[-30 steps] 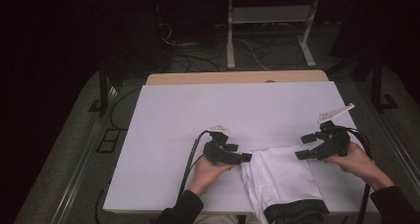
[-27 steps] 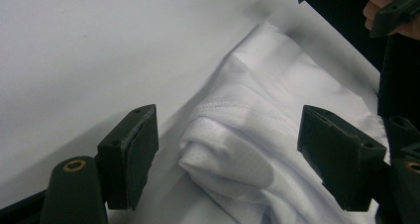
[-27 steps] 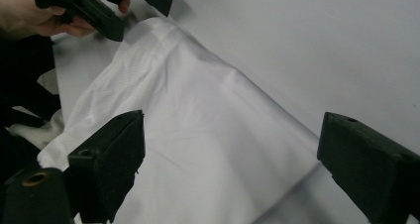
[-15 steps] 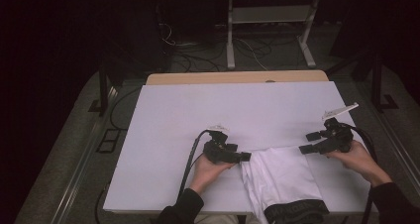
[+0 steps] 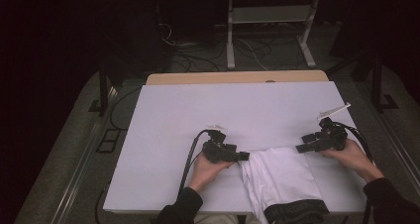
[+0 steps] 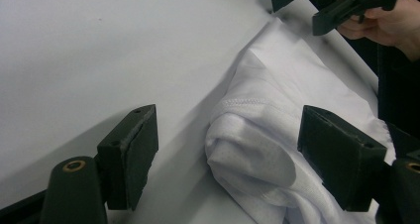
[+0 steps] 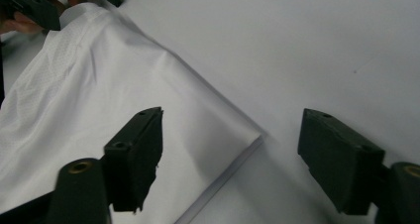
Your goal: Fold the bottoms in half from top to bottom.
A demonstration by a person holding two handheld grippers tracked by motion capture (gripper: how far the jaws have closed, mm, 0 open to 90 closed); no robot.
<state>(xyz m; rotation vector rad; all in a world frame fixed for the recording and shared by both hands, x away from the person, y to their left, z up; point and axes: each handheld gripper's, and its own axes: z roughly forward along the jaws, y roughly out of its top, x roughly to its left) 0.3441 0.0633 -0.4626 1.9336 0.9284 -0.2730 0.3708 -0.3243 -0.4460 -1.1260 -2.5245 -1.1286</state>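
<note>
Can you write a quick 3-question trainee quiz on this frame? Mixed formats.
1. True or false: the left gripper is shut on the white garment.
2. Which part of the garment lies between the right gripper's open jaws? A) its folded corner B) its dark waistband C) nothing
3. Fill in: the garment hangs over the ____ edge of the table, on the person's side.

Key:
1. False; its jaws stand open around a bunched fold.
2. A
3. near
</note>
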